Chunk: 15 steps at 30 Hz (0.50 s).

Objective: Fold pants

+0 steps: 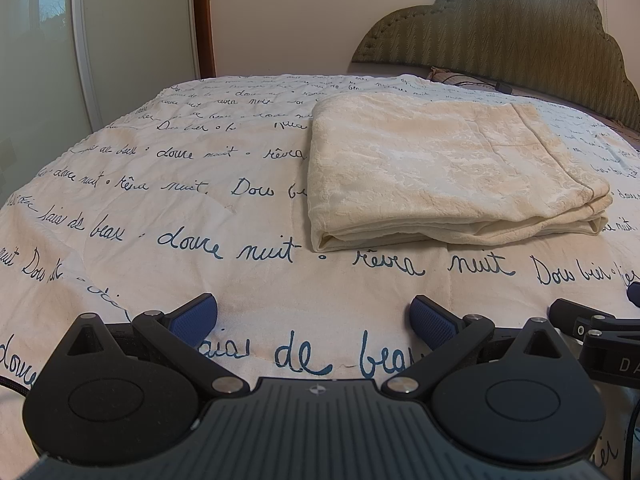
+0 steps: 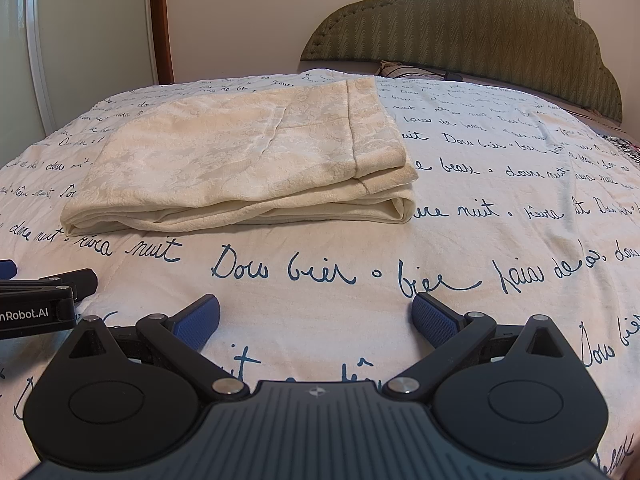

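While both hand-held grippers hover with jaws spread wide, the left [image 1: 314, 316] and the right [image 2: 316, 316] at bottom frame, cream pants [image 1: 448, 172] lie folded mid-frame. They rest on a bed [image 1: 160, 208] with a script-printed cover.

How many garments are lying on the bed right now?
1. The cream pants, folded into a stacked rectangle, lie on the bedspread ahead of both open grippers: the left gripper and right gripper. Nothing else shows.
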### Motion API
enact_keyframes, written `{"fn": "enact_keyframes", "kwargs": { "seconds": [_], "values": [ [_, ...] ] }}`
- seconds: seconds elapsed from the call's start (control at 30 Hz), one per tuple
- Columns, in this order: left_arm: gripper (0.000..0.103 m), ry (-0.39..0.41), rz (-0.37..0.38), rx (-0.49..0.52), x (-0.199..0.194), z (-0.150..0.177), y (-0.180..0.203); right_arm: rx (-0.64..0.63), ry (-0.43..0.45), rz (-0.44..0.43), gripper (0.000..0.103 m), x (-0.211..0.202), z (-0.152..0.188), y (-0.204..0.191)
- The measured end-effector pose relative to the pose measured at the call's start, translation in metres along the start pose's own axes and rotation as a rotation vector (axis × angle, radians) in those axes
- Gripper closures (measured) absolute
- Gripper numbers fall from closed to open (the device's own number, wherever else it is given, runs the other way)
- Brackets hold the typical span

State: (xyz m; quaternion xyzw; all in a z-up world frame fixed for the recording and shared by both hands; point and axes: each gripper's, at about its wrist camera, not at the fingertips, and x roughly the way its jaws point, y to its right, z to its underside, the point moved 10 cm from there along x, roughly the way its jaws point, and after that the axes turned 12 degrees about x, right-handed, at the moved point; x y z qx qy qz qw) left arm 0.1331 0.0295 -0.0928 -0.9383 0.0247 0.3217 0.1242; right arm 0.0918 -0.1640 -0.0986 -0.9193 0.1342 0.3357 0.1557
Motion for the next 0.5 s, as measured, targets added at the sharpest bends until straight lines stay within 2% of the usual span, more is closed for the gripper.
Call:
{"fn": "enact_keyframes", "kwargs": {
  "seconds": [0.5],
  "values": [
    [0.000,0.014,0.030,-0.039,-0.0004,-0.0012,-0.0029,0.000,0.000,0.000,0.000,-0.0001,-0.0001,0.0002]
  ]
}}
